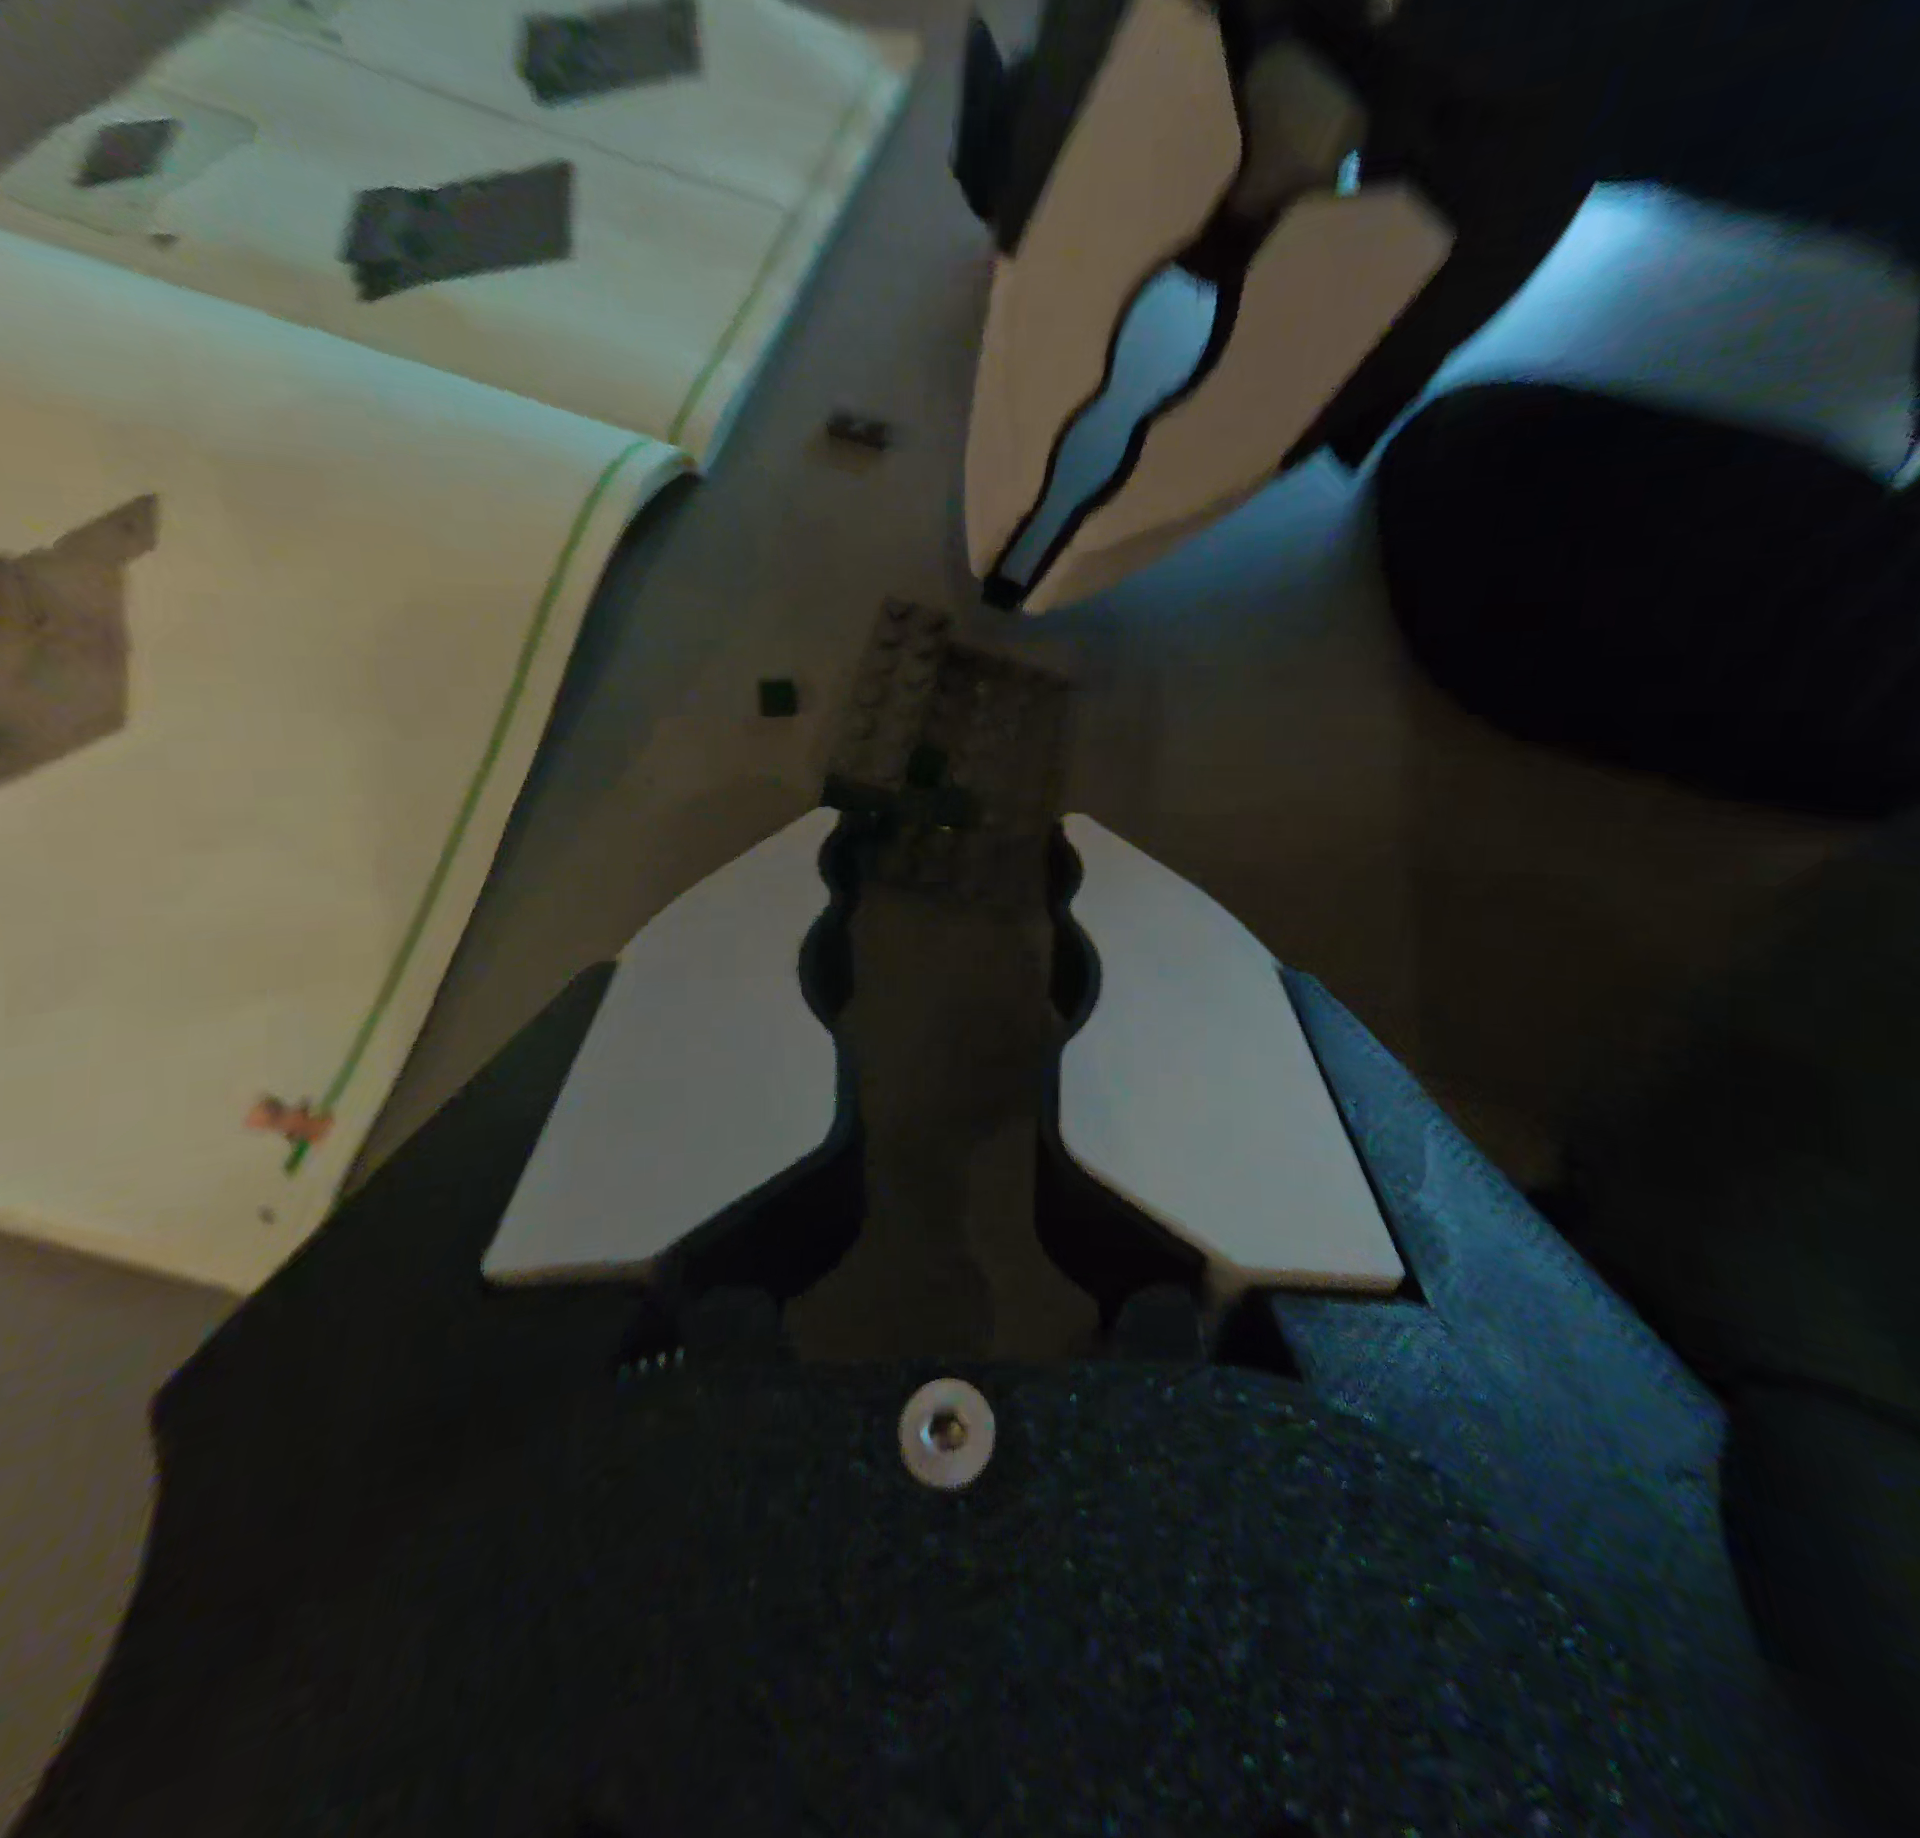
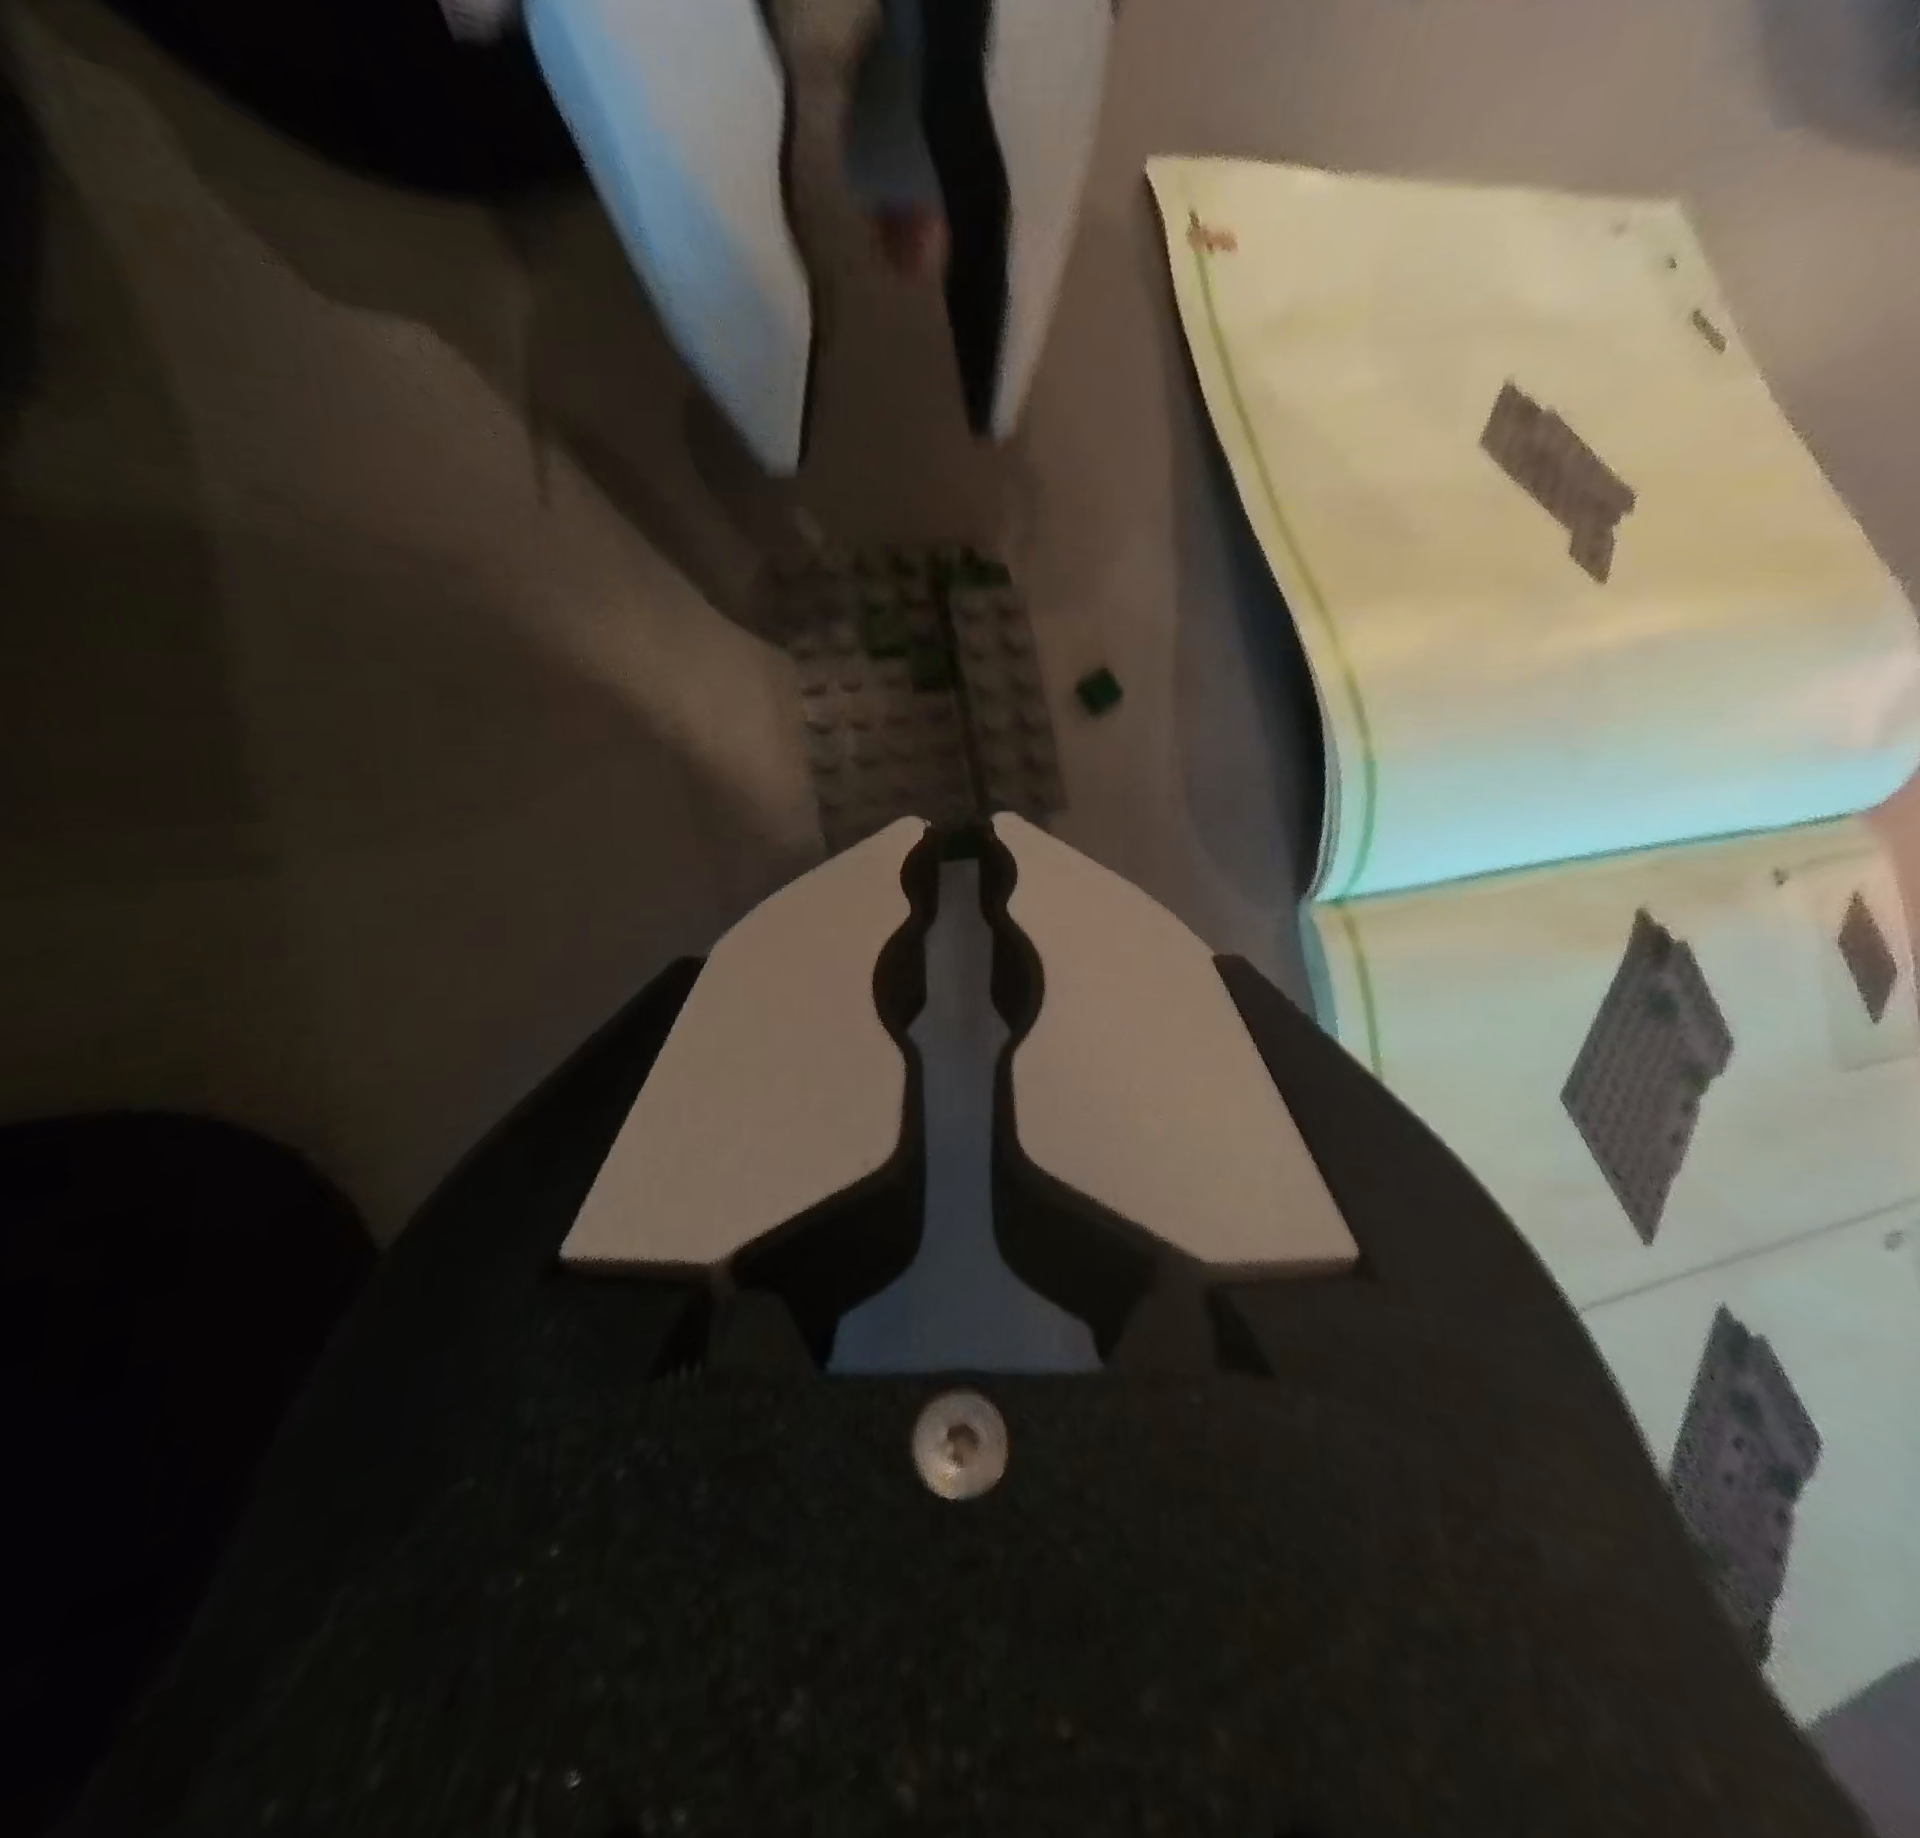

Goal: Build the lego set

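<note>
Left gripper nearest, jaws parted wide, astride the near end of a grey plate flat on the table; contact unclear. Green bits stuck on the plate. Right gripper at the plate's other end, jaws nearly closed on a small dark piece. Beside the plate, loose green stud. Farther off, small grey piece. Open booklet beyond, well apart.

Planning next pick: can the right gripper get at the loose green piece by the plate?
Probably yes. The green piece lies alone on the table between the grey plate and the booklet, but the right gripper already pinches something small.
</note>
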Available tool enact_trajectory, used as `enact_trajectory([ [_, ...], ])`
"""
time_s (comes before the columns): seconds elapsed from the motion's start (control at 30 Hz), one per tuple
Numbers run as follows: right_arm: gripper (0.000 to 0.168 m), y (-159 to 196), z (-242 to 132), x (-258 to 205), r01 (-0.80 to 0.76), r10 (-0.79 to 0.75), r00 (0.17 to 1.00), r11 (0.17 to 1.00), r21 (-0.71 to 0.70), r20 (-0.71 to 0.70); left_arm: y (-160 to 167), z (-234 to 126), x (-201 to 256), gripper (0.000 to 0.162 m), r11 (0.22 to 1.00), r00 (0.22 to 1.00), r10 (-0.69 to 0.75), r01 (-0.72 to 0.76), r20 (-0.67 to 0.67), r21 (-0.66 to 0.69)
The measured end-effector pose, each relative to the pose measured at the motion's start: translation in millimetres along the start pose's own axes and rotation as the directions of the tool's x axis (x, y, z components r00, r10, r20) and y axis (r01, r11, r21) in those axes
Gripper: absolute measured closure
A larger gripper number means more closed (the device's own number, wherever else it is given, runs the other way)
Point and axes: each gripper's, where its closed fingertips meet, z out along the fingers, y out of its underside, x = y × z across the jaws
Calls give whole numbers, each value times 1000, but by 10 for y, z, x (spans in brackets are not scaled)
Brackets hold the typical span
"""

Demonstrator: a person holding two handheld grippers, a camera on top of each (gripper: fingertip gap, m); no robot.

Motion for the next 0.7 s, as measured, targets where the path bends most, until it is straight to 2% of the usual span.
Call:
enact_trajectory([
  [0.17,162,-15,-40,25,-8,8,1000,1000,23,-18,140,159,5,105,985,993,106,-112,-45,-129],
  [0.33,162,-19,-106,-2,-20,21,999,999,51,-30,212,255,-46,95,964,983,175,-183,-58,-191],
  [0.43,162,-21,-148,-9,-28,31,999,997,69,-37,189,286,-48,100,962,979,198,-205,-56,-183],
  [0.5,162,-10,-170,-14,-30,34,999,996,79,-42,177,291,-57,111,964,979,195,-201,-51,-176],
  [0.7,162,-27,-224,-4,-30,37,998,993,112,-56,170,293,-70,112,964,979,199,-202,-34,-174],
])
